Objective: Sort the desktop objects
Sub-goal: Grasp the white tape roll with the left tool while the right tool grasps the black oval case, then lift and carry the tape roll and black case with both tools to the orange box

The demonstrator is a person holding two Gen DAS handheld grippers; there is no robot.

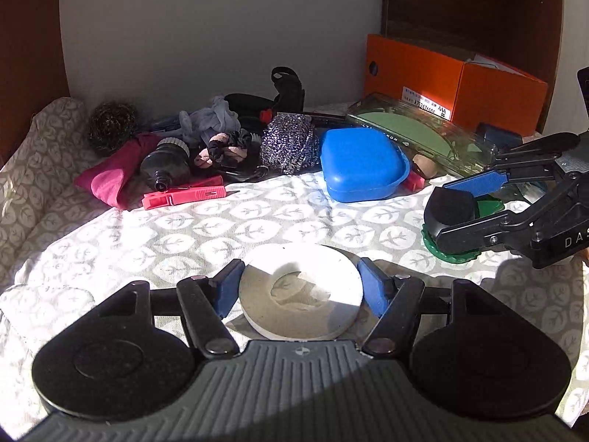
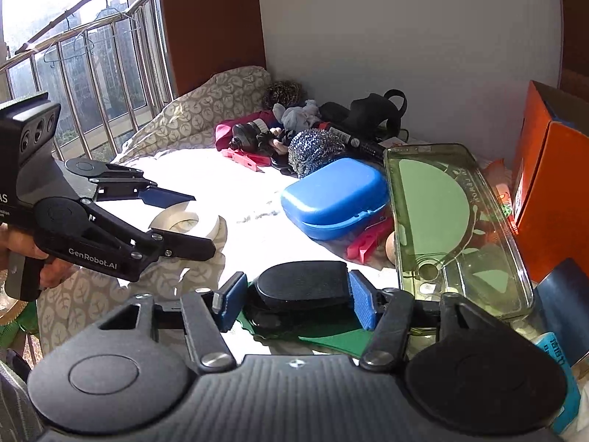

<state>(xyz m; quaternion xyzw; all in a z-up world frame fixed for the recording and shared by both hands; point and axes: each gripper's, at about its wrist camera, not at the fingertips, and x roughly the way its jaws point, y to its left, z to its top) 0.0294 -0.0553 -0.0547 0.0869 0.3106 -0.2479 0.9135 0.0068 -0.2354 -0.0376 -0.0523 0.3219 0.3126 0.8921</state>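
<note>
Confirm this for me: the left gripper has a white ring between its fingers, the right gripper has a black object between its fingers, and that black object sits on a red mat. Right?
Not quite. The mat under the black object is green, not red, as the right wrist view shows. The rest stands: the left gripper has the white ring between its fingers, and the right gripper has the black object between its own.

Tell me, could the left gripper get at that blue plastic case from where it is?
Probably not right away: the left gripper is closed on the white ring. Otherwise the way looks free, with only bare leaf-print cloth between it and the blue case.
</note>
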